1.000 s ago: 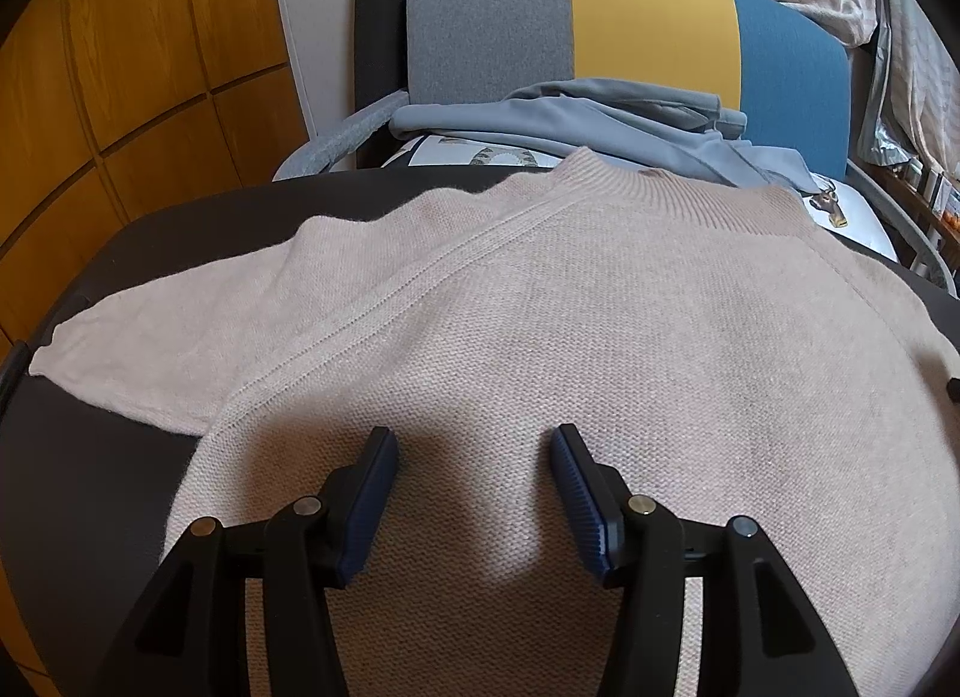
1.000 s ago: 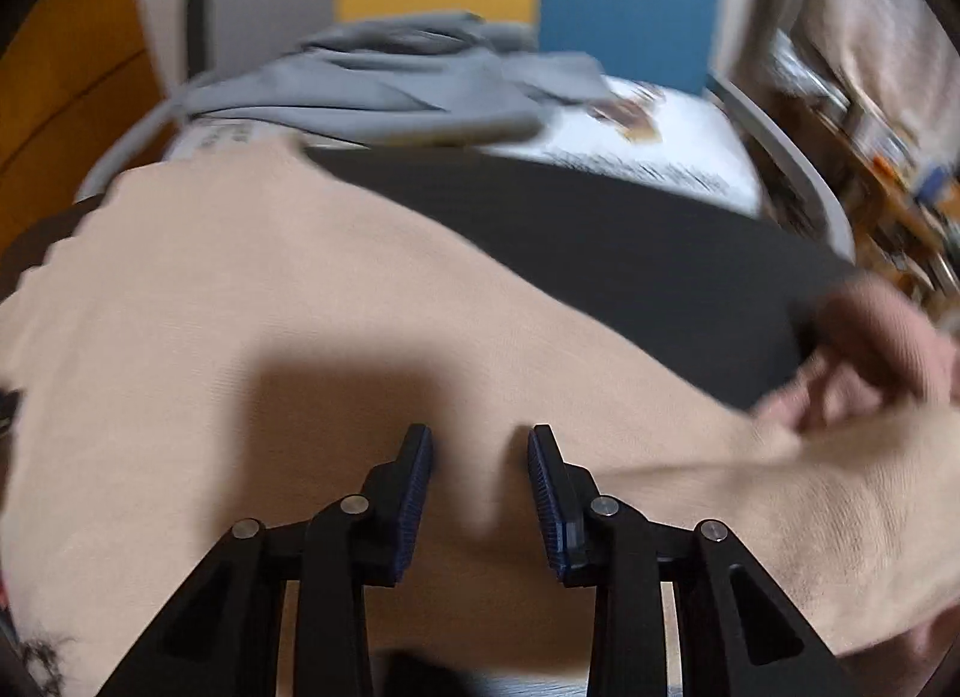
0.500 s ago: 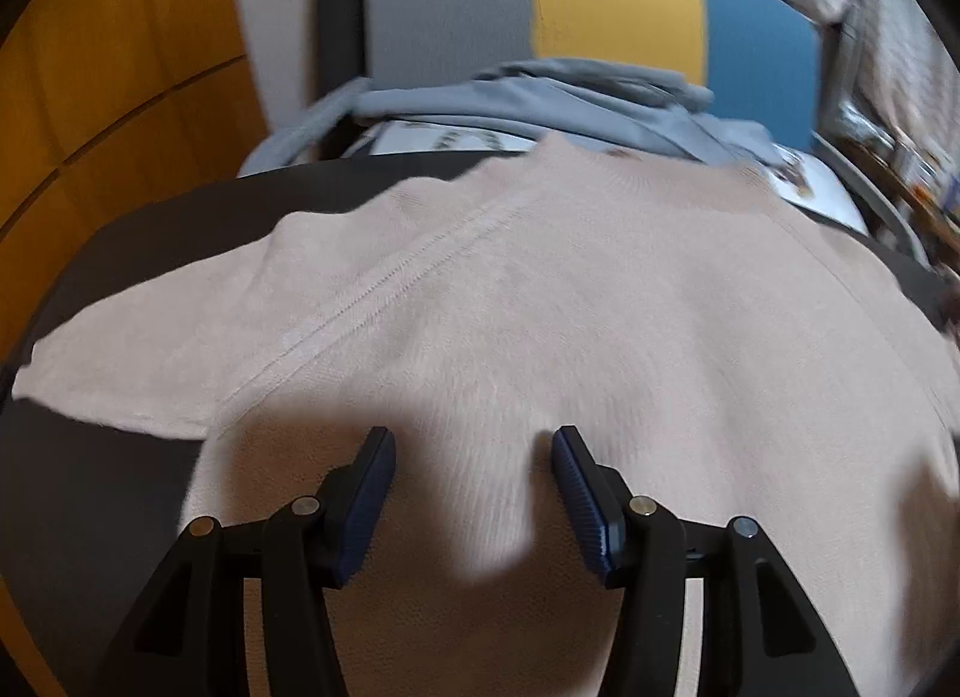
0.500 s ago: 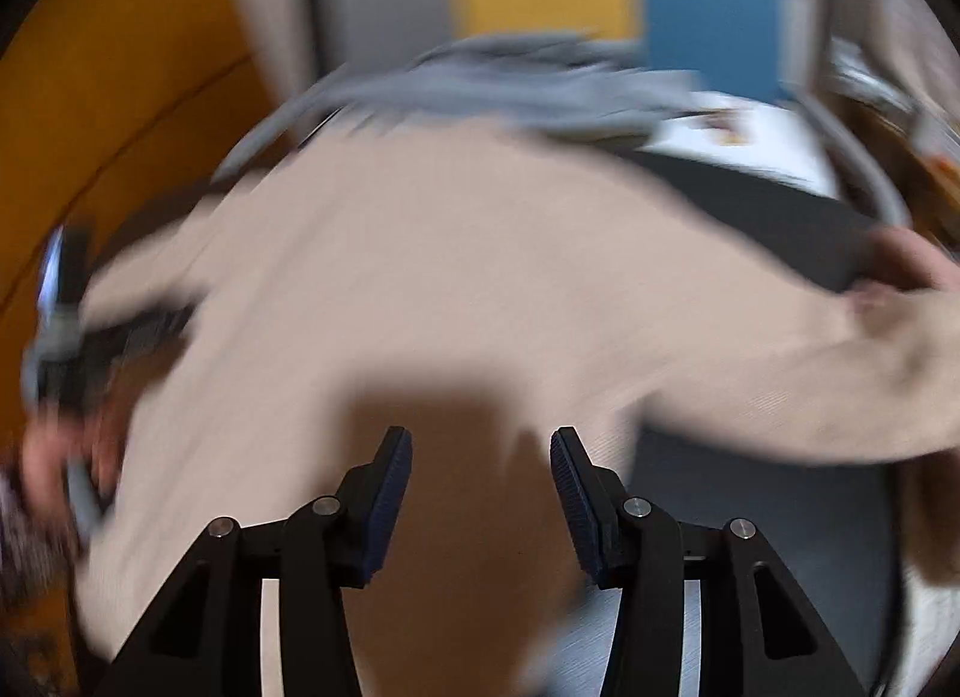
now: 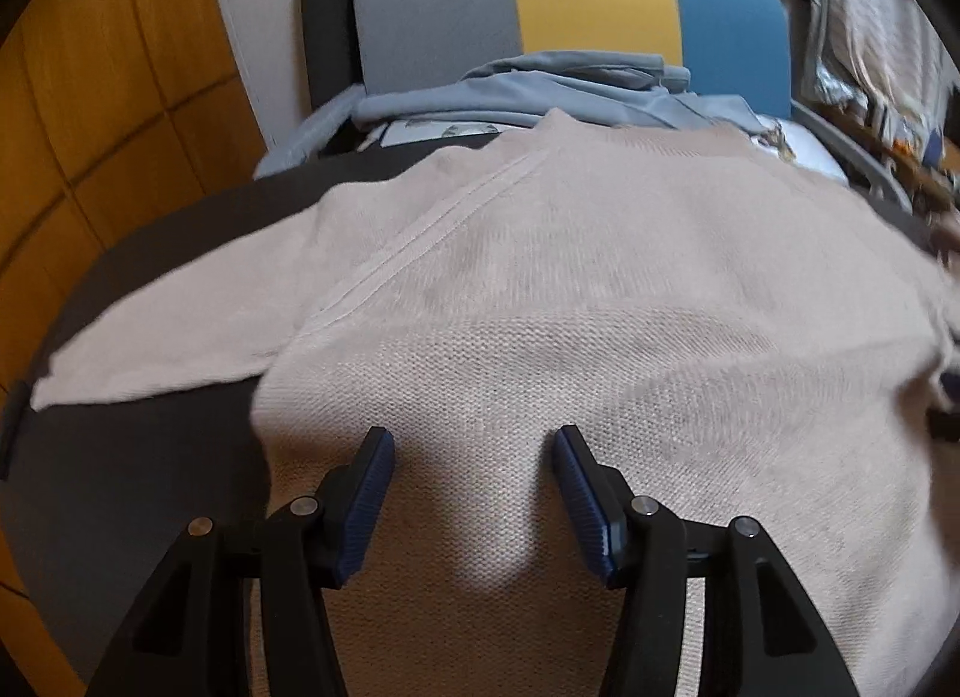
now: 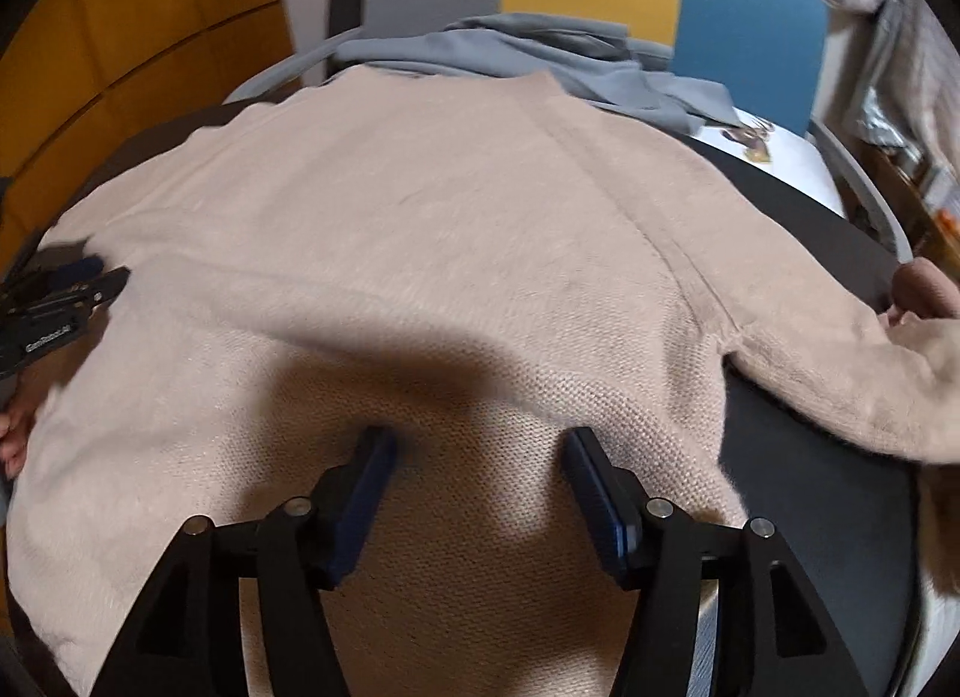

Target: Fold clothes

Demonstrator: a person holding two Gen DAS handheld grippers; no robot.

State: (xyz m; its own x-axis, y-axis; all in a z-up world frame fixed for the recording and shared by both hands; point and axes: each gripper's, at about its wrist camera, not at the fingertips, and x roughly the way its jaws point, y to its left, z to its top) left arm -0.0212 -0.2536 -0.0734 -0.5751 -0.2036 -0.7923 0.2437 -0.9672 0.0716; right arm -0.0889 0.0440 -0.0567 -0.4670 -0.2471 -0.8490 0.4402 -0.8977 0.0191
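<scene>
I see a beige sweater spread flat on the dark tabletop, covering most of it. Past the far edge stands a chair with a backrest in grey, yellow and blue panels, and a grey-blue garment is heaped on its seat, just beyond the sweater's neckline. Orange wooden panelling fills the left side; cluttered shelves sit blurred at far right. Bare tabletop shows left of the body under the left sleeve, and again on the right between the body and the right sleeve. The far right rim is also bare. The neckline points away from me toward the chair, the hem toward me, so the long axis of the body runs near to far. The left sleeve lies out flat to the left, angled slightly toward me. The right sleeve trails to the right edge, where a person's fingers touch it. My left tongs hang over the lower chest with the jaws apart, nothing between them. My right tongs hover over the body near the right armpit seam; the jaws have just been widening, with only knit below, none pinched. The left tongs also appear at the left margin of the right wrist view, over the sweater's edge.
</scene>
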